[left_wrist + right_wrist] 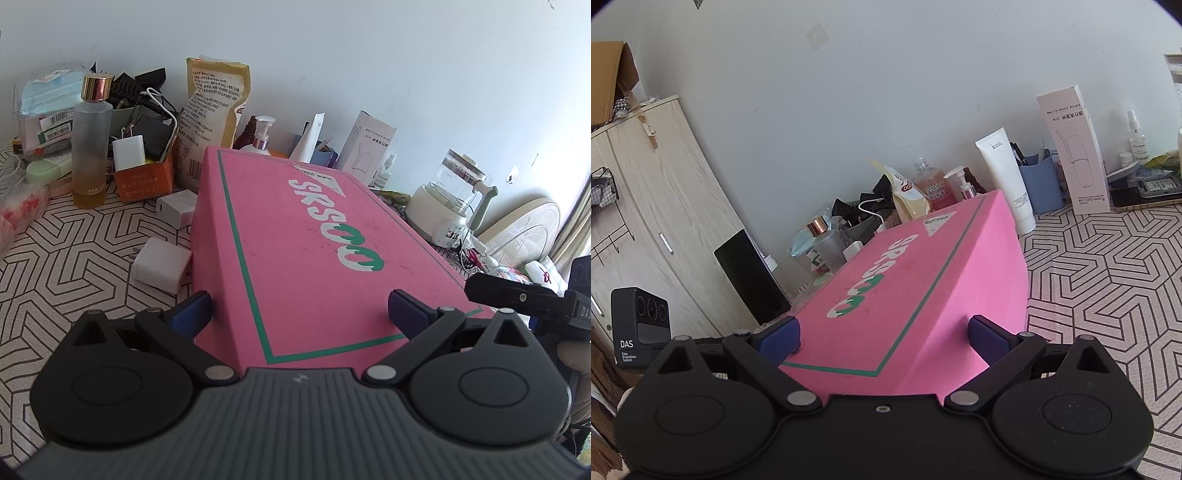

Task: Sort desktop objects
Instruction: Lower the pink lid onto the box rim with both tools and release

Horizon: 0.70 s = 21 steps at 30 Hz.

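Note:
A large pink box (pixel 295 251) with green trim and "SRSOO" lettering lies on the patterned desk (pixel 74 251). My left gripper (pixel 301 314) is wide open, its blue pads straddling the box's near end, one pad at its left side, the other over its top near the right edge. The box also shows in the right wrist view (pixel 916 284). My right gripper (pixel 884 334) is wide open around the box's near corner, its left pad at the top edge, its right pad against the box's side. Whether the pads press on the box is unclear.
Two white chargers (pixel 162 264) lie left of the box. Behind them stand a frosted bottle (pixel 90 144), an orange box of cables (pixel 144 173) and a yellow pouch (pixel 214 110). A kettle (pixel 448 199) and fan (pixel 524 230) sit at the right. A white tube (pixel 1006 181) and carton (pixel 1073 151) stand by the wall.

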### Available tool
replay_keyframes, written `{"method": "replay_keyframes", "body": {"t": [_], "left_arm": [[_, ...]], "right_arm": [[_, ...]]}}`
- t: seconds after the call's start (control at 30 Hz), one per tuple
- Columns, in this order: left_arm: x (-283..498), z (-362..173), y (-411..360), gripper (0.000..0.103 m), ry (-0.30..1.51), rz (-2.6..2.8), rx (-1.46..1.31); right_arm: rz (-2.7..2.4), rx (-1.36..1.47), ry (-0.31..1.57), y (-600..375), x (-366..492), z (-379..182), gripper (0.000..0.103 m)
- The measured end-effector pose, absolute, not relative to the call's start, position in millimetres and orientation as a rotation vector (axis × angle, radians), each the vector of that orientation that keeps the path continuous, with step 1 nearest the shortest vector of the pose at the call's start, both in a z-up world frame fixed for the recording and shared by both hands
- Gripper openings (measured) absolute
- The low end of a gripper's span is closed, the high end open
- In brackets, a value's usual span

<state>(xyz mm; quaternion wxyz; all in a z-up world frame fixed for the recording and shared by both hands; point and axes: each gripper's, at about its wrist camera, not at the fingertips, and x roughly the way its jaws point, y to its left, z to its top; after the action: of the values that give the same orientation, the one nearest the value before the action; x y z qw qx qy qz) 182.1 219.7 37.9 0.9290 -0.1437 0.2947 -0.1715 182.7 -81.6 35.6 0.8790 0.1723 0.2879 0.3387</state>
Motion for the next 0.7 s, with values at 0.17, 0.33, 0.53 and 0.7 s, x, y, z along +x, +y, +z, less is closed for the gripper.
{"method": "replay_keyframes", "body": {"t": [0.17,0.33,0.53,0.7], "left_arm": [[180,40,217,0.102,0.596,-0.348,-0.267],[182,36,216,0.102,0.625,-0.345,-0.257],[188,27,215,0.102,0.681,-0.345,-0.256],[189,22,212,0.103,0.700,-0.327,-0.255]], "right_arm": [[0.706,0.388,0.616,-86,184,27,0.100],[0.700,0.371,0.614,-84,182,28,0.100],[0.668,0.313,0.617,-75,179,24,0.100],[0.609,0.272,0.596,-77,173,24,0.099]]}}
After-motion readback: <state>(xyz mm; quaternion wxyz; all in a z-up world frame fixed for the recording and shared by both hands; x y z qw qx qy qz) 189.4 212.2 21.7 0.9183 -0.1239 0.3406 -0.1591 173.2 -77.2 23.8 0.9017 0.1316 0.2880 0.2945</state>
